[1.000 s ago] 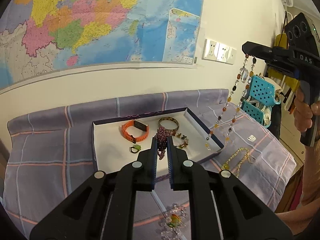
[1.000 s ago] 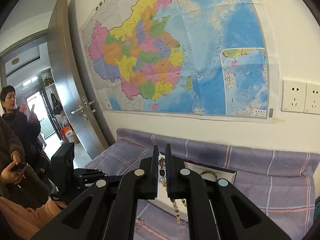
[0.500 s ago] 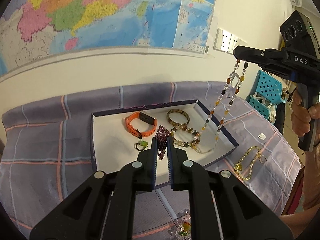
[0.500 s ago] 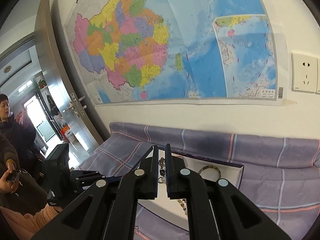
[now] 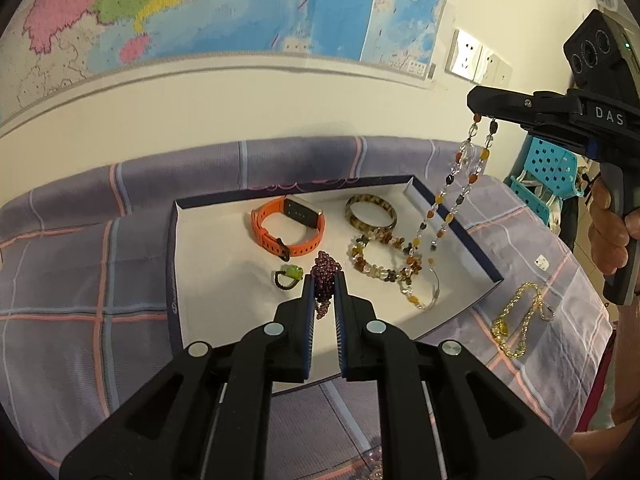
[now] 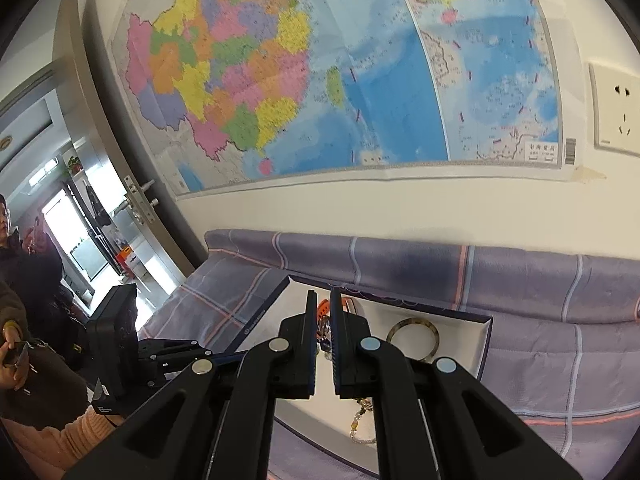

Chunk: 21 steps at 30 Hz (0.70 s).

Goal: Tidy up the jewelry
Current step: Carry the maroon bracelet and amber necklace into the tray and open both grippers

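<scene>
Hanging from the clamped right gripper (image 5: 484, 114), a long amber-and-clear bead necklace (image 5: 448, 208) trails into the white navy-rimmed tray (image 5: 216, 280) (its full drop shows only from the left wrist). The left gripper (image 5: 323, 284) pinches a purple beaded cluster (image 5: 326, 276) over that tray.

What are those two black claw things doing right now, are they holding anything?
Left gripper: closed, pinching a purple beaded bracelet over the white tray.
Right gripper: closed, dangling a long amber-and-clear beaded necklace into that tray.
</scene>
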Available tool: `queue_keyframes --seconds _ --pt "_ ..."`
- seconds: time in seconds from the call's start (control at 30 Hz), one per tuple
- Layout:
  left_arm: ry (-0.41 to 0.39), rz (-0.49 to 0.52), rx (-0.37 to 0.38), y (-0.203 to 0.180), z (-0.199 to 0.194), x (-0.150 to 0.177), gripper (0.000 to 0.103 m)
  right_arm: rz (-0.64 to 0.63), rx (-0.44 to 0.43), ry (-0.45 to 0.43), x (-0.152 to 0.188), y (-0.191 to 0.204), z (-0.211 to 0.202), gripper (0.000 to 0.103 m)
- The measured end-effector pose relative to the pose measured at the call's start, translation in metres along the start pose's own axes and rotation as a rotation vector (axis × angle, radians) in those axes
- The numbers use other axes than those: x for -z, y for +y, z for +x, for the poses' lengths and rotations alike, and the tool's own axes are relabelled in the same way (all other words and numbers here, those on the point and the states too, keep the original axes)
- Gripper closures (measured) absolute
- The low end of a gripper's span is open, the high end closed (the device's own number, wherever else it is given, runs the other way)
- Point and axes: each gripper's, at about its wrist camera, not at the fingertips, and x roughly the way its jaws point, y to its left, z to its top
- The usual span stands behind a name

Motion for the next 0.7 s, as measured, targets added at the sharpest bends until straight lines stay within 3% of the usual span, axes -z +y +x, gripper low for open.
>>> queue_keyframes --seconds 0.7 --pt "0.121 -0.077 -0.042 0.022 0.05 0.006 0.093 0.089 -0.006 0.132 0.029 -0.034 0.059 0.098"
